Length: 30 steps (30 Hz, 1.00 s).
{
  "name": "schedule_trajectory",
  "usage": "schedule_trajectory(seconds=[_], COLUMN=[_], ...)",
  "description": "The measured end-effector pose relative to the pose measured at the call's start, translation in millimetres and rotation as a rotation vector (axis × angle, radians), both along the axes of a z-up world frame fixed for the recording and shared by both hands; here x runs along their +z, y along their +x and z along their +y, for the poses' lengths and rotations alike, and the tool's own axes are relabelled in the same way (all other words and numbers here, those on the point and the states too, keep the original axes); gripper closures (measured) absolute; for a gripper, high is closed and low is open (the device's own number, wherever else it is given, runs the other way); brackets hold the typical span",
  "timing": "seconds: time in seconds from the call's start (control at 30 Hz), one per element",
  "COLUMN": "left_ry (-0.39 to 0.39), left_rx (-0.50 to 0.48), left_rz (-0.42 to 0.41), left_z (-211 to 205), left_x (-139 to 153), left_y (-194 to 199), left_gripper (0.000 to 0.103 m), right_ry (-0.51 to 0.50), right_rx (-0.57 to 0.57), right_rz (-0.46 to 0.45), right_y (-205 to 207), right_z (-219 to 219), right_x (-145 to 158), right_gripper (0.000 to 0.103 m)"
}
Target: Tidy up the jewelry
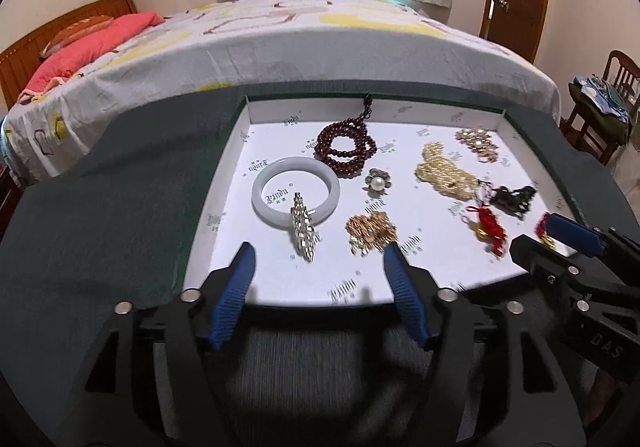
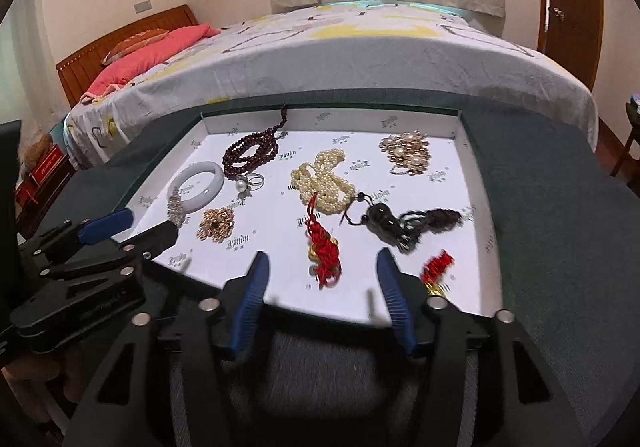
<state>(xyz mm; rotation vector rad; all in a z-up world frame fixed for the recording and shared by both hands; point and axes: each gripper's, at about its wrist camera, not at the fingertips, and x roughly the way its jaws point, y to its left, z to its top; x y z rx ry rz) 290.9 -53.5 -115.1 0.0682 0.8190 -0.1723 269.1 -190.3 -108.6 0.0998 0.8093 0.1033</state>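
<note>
Where the white lining of the shallow box (image 1: pixel 280 279) shows, we read a repeated gothic mark, seemingly "Lindu". Inside it we see a pale bangle (image 1: pixel 295 195) with a silver crystal piece (image 1: pixel 303 227) lying across its near edge, dark red beads (image 1: pixel 345 147), a pearl ring (image 1: pixel 377 183), gold brooch (image 1: pixel 371 231), pearl strands (image 2: pixel 325 183) and red tassels (image 2: pixel 322 247). Our left gripper (image 1: pixel 320 247) gapes empty just short of the silver piece; our right gripper (image 2: pixel 320 257) gapes around a tassel without pressing it.
</note>
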Motion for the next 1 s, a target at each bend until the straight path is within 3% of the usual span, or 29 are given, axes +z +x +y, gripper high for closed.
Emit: schedule_trajectory(seconds=[0.37,0.7,1.0], left_ry=[-0.008,0.005,-0.012], left_rx=[0.049,0.132,0.181], left_rz=[-0.082,-0.214,-0.281], left_z=[14.5,35.6,49.2], left_x=[49.1,102.5,136.1], left_y=[-88.5,-175.3,-227.7], left_gripper=[0.020,0.011,0.008], right_ry=[-0.022,-0.062,-0.085], right_rx=[-0.029,-0.049,-0.082], right_rz=[-0.071,-0.166,-0.243], right_y=[-76.1,-147.5,-199.1], right_z=[-10.6,-12.9,-16.0], right_x=[43.3,86.9,122.5], right_gripper=[0.030,0.025,0.023])
